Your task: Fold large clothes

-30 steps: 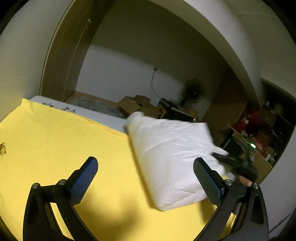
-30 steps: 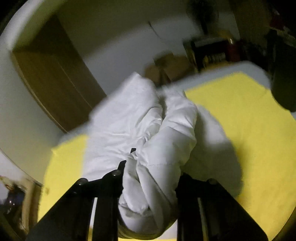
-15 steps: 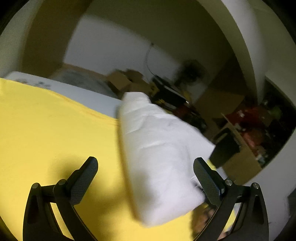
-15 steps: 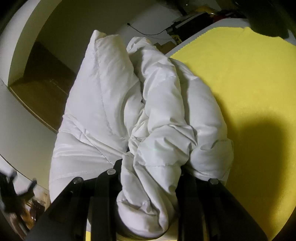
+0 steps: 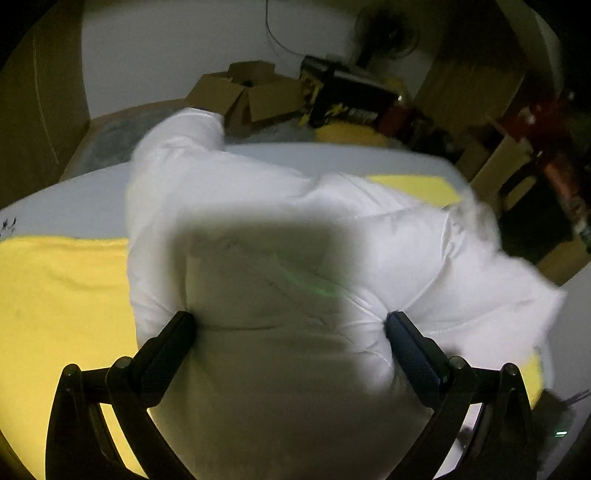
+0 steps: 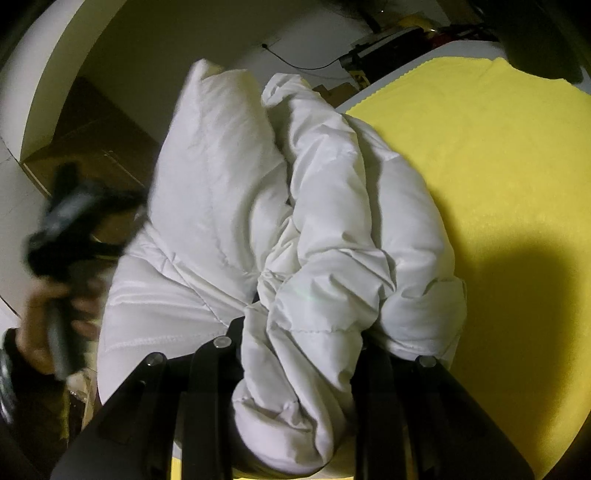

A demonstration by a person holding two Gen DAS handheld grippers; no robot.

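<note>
A white puffy jacket (image 5: 280,258) lies folded in a bundle on a yellow cloth (image 5: 55,295) over the table. My left gripper (image 5: 288,325) is open, its jaws wide apart and straddling the near part of the jacket. In the right wrist view my right gripper (image 6: 299,332) is shut on a thick fold of the jacket (image 6: 314,258), which bulges up between the fingers and hides the tips. The left gripper and the hand holding it show blurred at the left of that view (image 6: 62,236).
Yellow cloth (image 6: 498,184) spreads to the right of the jacket in the right wrist view. Beyond the table's far edge stand cardboard boxes (image 5: 251,96), a fan (image 5: 391,33), a black-and-yellow box (image 5: 343,99) and cluttered shelves (image 5: 535,147).
My left gripper has swung right and moved in over the jacket, which now fills the space between its open jaws. My right gripper keeps its grip; the bundle has shifted little.
</note>
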